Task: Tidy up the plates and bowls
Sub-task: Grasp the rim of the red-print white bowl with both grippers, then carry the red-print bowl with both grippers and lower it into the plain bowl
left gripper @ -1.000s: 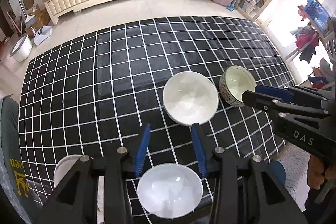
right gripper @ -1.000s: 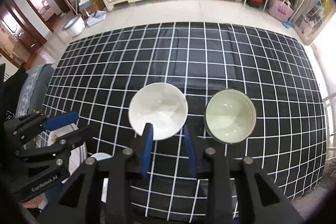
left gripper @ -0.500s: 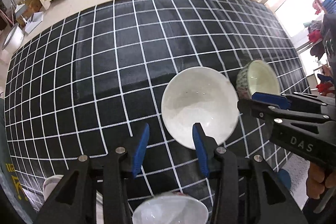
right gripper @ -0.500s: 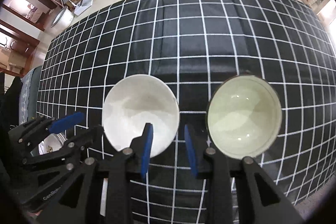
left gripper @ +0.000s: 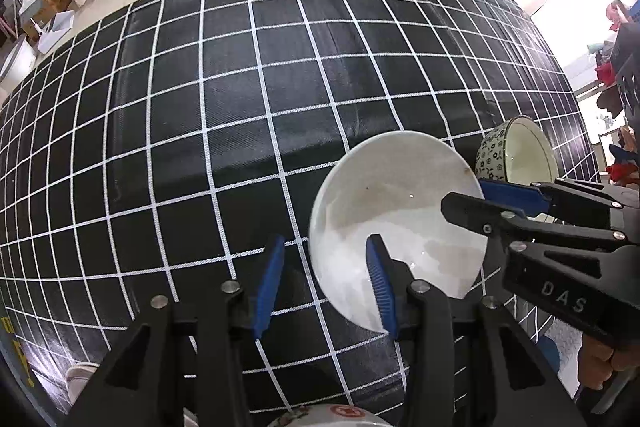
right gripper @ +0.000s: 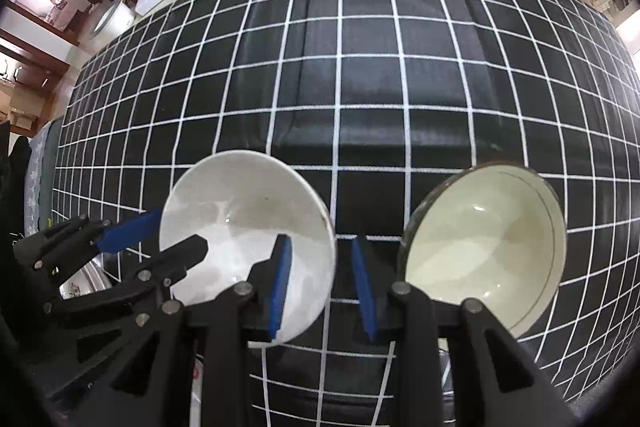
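A plain white bowl (left gripper: 396,211) (right gripper: 240,223) stands on the black grid cloth. My left gripper (left gripper: 326,283) (right gripper: 182,231) straddles its left rim, one blue pad inside and one outside. Its jaws are closing, with a gap still showing beside the rim. My right gripper (right gripper: 322,283) (left gripper: 472,195) straddles the opposite rim the same way, pads clear of the wall. A second bowl (right gripper: 484,255) (left gripper: 516,159), pale inside and patterned dark outside, stands just right of the white one, untouched.
The black cloth with white grid lines (left gripper: 240,107) covers the table. Another dish with a red mark (left gripper: 332,417) peeks in at the bottom edge, and a white plate (left gripper: 80,375) lies at the lower left. The table's right edge runs close behind the patterned bowl.
Both grippers have come down and forward onto the white bowl, which now looks much larger. The small white bowl near the front edge has slid out of the left wrist view.
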A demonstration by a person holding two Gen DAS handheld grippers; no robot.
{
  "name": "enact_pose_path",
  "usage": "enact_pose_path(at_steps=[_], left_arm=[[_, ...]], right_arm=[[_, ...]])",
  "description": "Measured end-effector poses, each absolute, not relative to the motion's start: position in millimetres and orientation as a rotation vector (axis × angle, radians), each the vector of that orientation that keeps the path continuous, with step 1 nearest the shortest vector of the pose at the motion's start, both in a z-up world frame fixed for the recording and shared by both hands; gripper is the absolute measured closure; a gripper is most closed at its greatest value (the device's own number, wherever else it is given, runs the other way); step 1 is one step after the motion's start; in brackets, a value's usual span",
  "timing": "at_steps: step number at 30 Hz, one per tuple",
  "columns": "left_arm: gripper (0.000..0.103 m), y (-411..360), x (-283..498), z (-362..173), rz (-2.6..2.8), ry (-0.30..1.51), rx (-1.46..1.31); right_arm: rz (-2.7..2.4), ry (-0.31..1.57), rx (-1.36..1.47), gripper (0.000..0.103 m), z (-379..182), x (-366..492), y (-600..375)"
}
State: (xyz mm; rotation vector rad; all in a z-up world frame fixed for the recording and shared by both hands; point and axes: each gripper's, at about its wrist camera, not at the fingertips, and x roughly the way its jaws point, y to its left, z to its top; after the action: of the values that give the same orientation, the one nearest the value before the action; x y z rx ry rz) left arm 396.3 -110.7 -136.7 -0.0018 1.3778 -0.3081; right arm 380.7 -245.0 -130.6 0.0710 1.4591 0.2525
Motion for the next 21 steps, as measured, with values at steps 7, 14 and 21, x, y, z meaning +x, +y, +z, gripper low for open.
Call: enact_pose_path(at_steps=[7,14,21], left_arm=[[0.083,-115,401,-151,-0.295,1.383,0.027],[0.093,-117,401,-162,-0.28,1.387,0.043],[0.095,-120,397,-170,-0.278,1.378,0.059]], right_arm=[[0.266,1.469,0.067,0.082,-143,377,-247],[0.251,1.436,0.028,0.093,-143,369,-252],[0.249,1.407,0.026,0.093,-134,348,-247]])
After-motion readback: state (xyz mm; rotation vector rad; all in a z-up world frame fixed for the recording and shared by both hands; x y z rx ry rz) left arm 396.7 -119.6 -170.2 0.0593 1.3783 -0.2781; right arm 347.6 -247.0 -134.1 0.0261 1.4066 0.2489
